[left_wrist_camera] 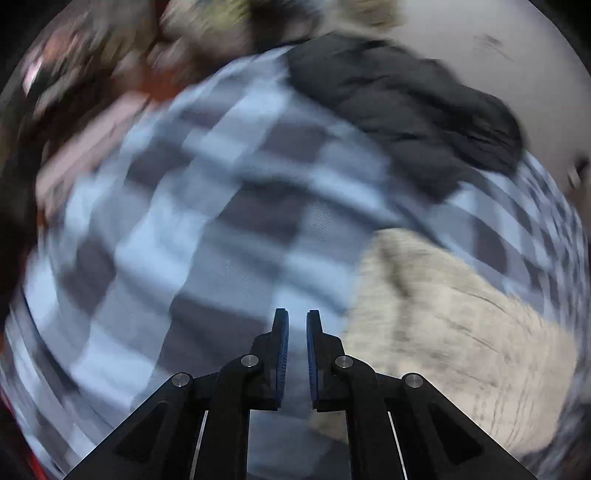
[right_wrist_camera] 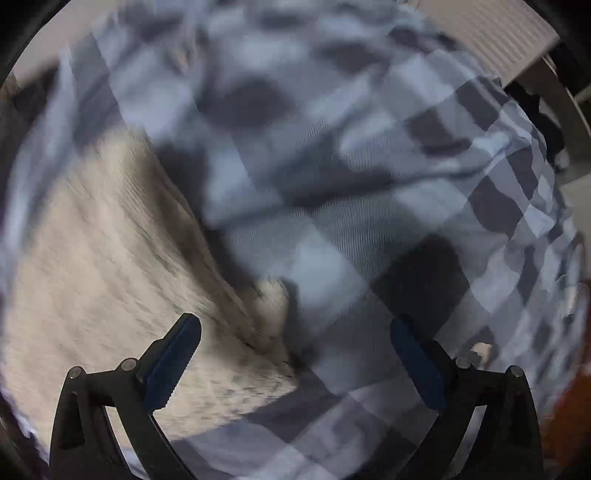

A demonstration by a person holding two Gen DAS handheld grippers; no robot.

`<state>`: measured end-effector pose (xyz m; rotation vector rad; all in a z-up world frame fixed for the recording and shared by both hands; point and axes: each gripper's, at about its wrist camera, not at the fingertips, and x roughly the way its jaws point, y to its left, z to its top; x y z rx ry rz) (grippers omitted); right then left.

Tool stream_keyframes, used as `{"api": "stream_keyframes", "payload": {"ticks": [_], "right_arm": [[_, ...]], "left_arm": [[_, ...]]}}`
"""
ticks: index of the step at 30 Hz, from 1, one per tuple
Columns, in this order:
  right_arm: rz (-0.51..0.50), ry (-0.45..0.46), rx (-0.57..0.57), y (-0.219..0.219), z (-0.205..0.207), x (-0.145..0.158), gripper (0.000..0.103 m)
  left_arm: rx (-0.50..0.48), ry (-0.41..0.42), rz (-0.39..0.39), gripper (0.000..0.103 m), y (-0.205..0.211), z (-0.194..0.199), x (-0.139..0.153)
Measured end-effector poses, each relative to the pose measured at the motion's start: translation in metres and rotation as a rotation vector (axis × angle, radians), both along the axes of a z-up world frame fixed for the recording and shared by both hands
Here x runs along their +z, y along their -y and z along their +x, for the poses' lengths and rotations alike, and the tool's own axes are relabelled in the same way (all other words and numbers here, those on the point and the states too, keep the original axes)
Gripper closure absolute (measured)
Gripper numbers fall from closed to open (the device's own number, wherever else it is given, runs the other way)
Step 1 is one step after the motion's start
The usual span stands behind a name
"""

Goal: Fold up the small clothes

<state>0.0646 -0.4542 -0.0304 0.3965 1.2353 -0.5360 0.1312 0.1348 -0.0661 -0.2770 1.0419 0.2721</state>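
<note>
Both views are blurred by motion. A cream knitted garment [left_wrist_camera: 454,332] lies on a blue and grey checked cloth [left_wrist_camera: 221,206], low right in the left wrist view. A dark grey garment [left_wrist_camera: 402,107] lies crumpled at the cloth's far side. My left gripper [left_wrist_camera: 297,317] hovers over the checked cloth just left of the cream garment, its jaws nearly closed with a narrow gap and nothing between them. In the right wrist view the cream garment [right_wrist_camera: 96,258] fills the left, with a folded corner near the middle, on the checked cloth [right_wrist_camera: 351,206]. My right gripper [right_wrist_camera: 295,325] is wide open above that corner.
A pile of mixed clothes [left_wrist_camera: 110,74] in pink, red and olive lies at the far left. A pale surface [left_wrist_camera: 498,48] shows beyond the dark garment. A white ribbed panel [right_wrist_camera: 491,33] stands at the upper right in the right wrist view.
</note>
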Motion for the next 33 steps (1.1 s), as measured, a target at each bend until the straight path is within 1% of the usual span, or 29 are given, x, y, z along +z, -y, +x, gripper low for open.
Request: {"api": "stream_keyframes", "payload": {"ticks": [1, 2, 3, 4, 5, 7, 9, 10, 12, 14, 15, 16, 18, 19, 20, 21, 23, 24, 25, 26, 27, 28, 29, 30, 31, 32, 33], "right_arm": [[0.005, 0.068, 0.022, -0.005, -0.002, 0.011, 0.002], [0.007, 0.143, 0.073, -0.015, -0.001, 0.023, 0.002], [0.005, 0.181, 0.121, -0.029, 0.004, 0.027, 0.002], [-0.001, 0.211, 0.185, -0.044, 0.011, 0.032, 0.002], [-0.007, 0.22, 0.221, -0.057, 0.019, 0.029, 0.002], [-0.034, 0.235, 0.304, -0.093, 0.035, 0.021, 0.002], [-0.051, 0.244, 0.369, -0.106, 0.048, 0.011, 0.002], [-0.062, 0.244, 0.403, -0.113, 0.054, 0.005, 0.002], [-0.079, 0.25, 0.494, -0.135, 0.058, -0.003, 0.002], [-0.092, 0.244, 0.595, -0.155, 0.066, -0.006, 0.002], [-0.095, 0.225, 0.631, -0.158, 0.071, -0.011, 0.002], [-0.103, 0.198, 0.648, -0.161, 0.077, -0.016, 0.002], [-0.119, 0.129, 0.625, -0.152, 0.088, -0.03, 0.002], [-0.101, 0.099, 0.601, -0.144, 0.094, -0.037, 0.002], [-0.051, 0.086, 0.551, -0.126, 0.098, -0.042, 0.002], [-0.035, 0.088, 0.506, -0.112, 0.101, -0.042, 0.002], [-0.092, 0.083, 0.387, -0.081, 0.1, -0.036, 0.002], [-0.246, 0.02, 0.259, -0.059, 0.095, -0.029, 0.002], [-0.246, 0.02, 0.259, -0.059, 0.095, -0.029, 0.002], [-0.313, -0.012, 0.2, -0.048, 0.091, -0.027, 0.002], [-0.335, -0.026, 0.164, -0.038, 0.085, -0.023, 0.002], [-0.322, -0.024, 0.145, -0.032, 0.079, -0.019, 0.002], [-0.292, -0.014, 0.135, -0.029, 0.073, -0.012, 0.002], [-0.253, 0.023, 0.135, -0.029, 0.061, 0.001, 0.002], [-0.235, 0.055, 0.14, -0.033, 0.055, 0.01, 0.002], [-0.209, 0.114, 0.152, -0.041, 0.044, 0.023, 0.002], [-0.154, 0.256, 0.217, -0.068, 0.015, 0.048, 0.002]], "left_arm": [[-0.053, 0.018, 0.068, 0.096, 0.013, -0.001, 0.005], [-0.11, 0.037, 0.133, 0.096, 0.029, 0.0, 0.01], [-0.17, 0.059, 0.19, 0.096, 0.049, 0.001, 0.015], [-0.22, 0.083, 0.219, 0.096, 0.067, 0.001, 0.017], [-0.249, 0.093, 0.214, 0.096, 0.077, 0.004, 0.02], [-0.331, 0.084, 0.117, 0.096, 0.102, 0.006, 0.015], [-0.381, 0.061, 0.039, 0.096, 0.113, 0.01, 0.007], [-0.401, 0.048, 0.015, 0.096, 0.121, 0.01, 0.001], [-0.435, 0.001, -0.018, 0.096, 0.131, 0.013, -0.015], [-0.421, -0.071, -0.008, 0.096, 0.132, 0.018, -0.036], [-0.414, -0.089, -0.015, 0.096, 0.131, 0.02, -0.044], [-0.411, -0.085, -0.034, 0.096, 0.128, 0.02, -0.047], [-0.405, -0.06, -0.083, 0.096, 0.121, 0.021, -0.048], [-0.407, -0.06, -0.1, 0.096, 0.118, 0.021, -0.049], [-0.415, -0.058, -0.114, 0.097, 0.116, 0.022, -0.048], [-0.435, -0.05, -0.121, 0.097, 0.115, 0.021, -0.049], [-0.479, -0.034, -0.103, 0.096, 0.114, 0.02, -0.053], [-0.503, -0.025, -0.092, 0.096, 0.114, 0.018, -0.055], [-0.519, -0.013, -0.09, 0.096, 0.115, 0.016, -0.056], [-0.522, -0.004, -0.099, 0.096, 0.114, 0.017, -0.056], [-0.523, 0.004, -0.122, 0.097, 0.112, 0.017, -0.057], [-0.529, 0.012, -0.149, 0.097, 0.107, 0.018, -0.058], [-0.534, 0.017, -0.164, 0.097, 0.105, 0.019, -0.06], [-0.541, 0.027, -0.185, 0.097, 0.102, 0.019, -0.06], [-0.548, 0.04, -0.195, 0.097, 0.1, 0.017, -0.06], [-0.562, 0.056, -0.188, 0.097, 0.1, 0.015, -0.059], [-0.586, 0.062, -0.163, 0.096, 0.102, 0.013, -0.058]]}}
